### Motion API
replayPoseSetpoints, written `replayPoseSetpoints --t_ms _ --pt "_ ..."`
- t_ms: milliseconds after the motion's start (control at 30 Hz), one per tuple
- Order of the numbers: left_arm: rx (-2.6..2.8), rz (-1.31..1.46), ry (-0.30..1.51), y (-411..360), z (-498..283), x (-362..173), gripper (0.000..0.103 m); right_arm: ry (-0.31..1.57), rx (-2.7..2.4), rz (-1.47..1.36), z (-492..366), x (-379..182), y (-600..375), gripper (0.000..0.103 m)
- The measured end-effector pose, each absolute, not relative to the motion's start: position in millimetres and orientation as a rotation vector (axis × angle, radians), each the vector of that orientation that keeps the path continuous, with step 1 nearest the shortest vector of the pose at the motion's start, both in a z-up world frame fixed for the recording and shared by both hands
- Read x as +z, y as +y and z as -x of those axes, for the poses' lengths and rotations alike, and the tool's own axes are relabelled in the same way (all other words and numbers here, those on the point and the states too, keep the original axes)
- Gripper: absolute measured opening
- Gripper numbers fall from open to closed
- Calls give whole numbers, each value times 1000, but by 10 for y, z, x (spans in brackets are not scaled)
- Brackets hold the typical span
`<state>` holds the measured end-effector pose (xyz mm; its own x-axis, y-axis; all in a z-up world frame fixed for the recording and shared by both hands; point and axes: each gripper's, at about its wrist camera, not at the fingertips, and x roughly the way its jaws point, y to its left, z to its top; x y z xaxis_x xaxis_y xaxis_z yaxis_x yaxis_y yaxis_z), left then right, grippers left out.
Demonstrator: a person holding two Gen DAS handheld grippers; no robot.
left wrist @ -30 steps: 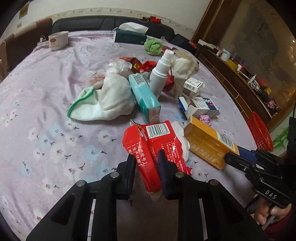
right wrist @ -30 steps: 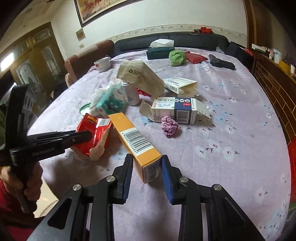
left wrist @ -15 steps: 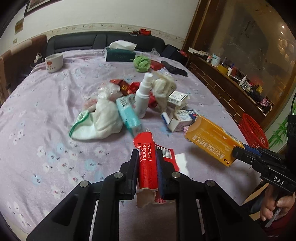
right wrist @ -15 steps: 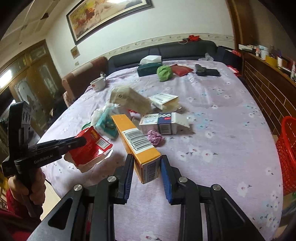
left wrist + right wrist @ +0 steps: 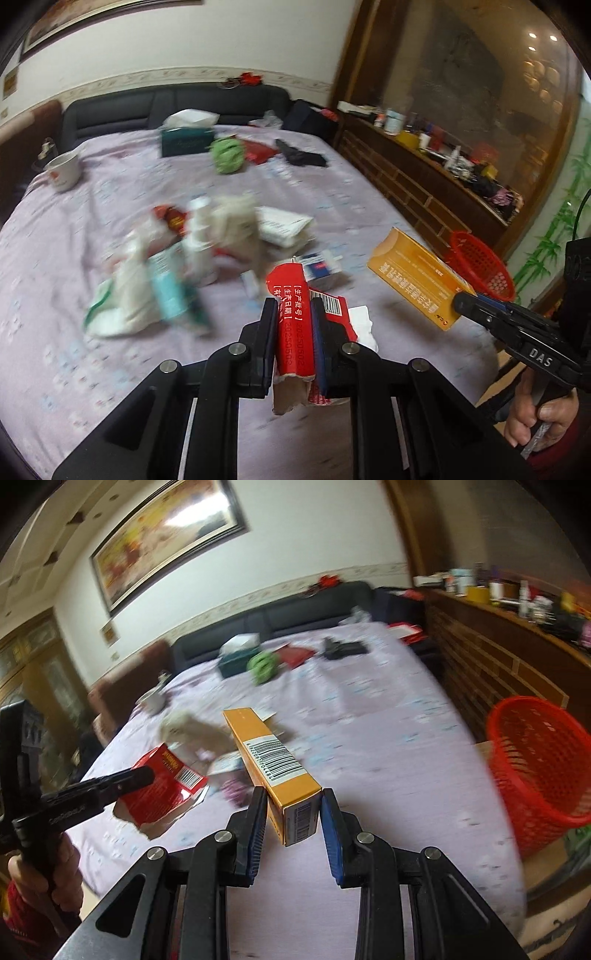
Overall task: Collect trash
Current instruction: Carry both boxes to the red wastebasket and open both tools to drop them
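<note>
My left gripper (image 5: 293, 325) is shut on a torn red carton (image 5: 293, 317), held up off the lilac bedspread (image 5: 92, 206); the same carton (image 5: 162, 786) shows at the left of the right wrist view. My right gripper (image 5: 293, 808) is shut on a long orange box (image 5: 271, 760) with a barcode, also lifted; that box (image 5: 417, 277) appears at the right of the left wrist view. A red mesh basket (image 5: 539, 771) stands beside the bed on the right, seen too as the basket (image 5: 480, 269) beyond the orange box.
A blurred pile of trash (image 5: 192, 251) lies mid-bed: white cloth, a teal box, a white bottle, small cartons. Farther back sit a green tissue box (image 5: 186, 142), a green ball (image 5: 227, 155), a cup (image 5: 62, 171) and a black item (image 5: 303, 157). A wooden cabinet (image 5: 498, 657) runs along the right.
Both grippers have risen with their loads: the red carton and the orange box left the bedspread. The right gripper has swung right, bringing the red basket into view.
</note>
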<state>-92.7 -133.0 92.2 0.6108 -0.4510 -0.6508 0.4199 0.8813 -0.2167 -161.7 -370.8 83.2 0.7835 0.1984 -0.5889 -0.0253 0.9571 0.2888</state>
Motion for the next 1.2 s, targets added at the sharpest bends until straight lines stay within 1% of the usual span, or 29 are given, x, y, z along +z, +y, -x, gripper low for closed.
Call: replayPoseSetpoints --t_ms 200,367,600,767,833,867,900,933,967,1067,1200 --pt "-634 21 748 -2052 840 1042 16 610 -63 -340 1741 929 -4361 31" --pt "-756 27 760 -2828 733 1127 16 562 -280 -370 1894 1022 -4992 31" --pt "-877 0 778 -3808 678 1158 17 549 -449 -426 1983 971 -5704 31" --pt "-902 -18 805 -4430 591 1051 17 566 -499 -461 1998 860 -6029 31" --pt "-910 -22 830 -4678 491 936 17 573 -510 -475 1961 792 -6172 33" --pt "-910 -24 836 -4759 457 887 20 580 -521 -472 1950 770 -6202 33" --pt "-909 -23 849 -4808 425 839 33 589 -533 -465 1927 739 -6238 34" --pt "-911 -16 860 -4838 402 804 48 592 -532 -459 1918 718 -6255 34" --pt "-912 -9 868 -4847 393 775 51 588 -529 -460 1932 708 -6262 34" --pt "-905 -33 847 -4763 433 805 51 562 -530 -459 2007 715 -6227 34" --pt "-874 -11 842 -4452 475 883 52 553 -469 -481 2015 746 -6077 34"
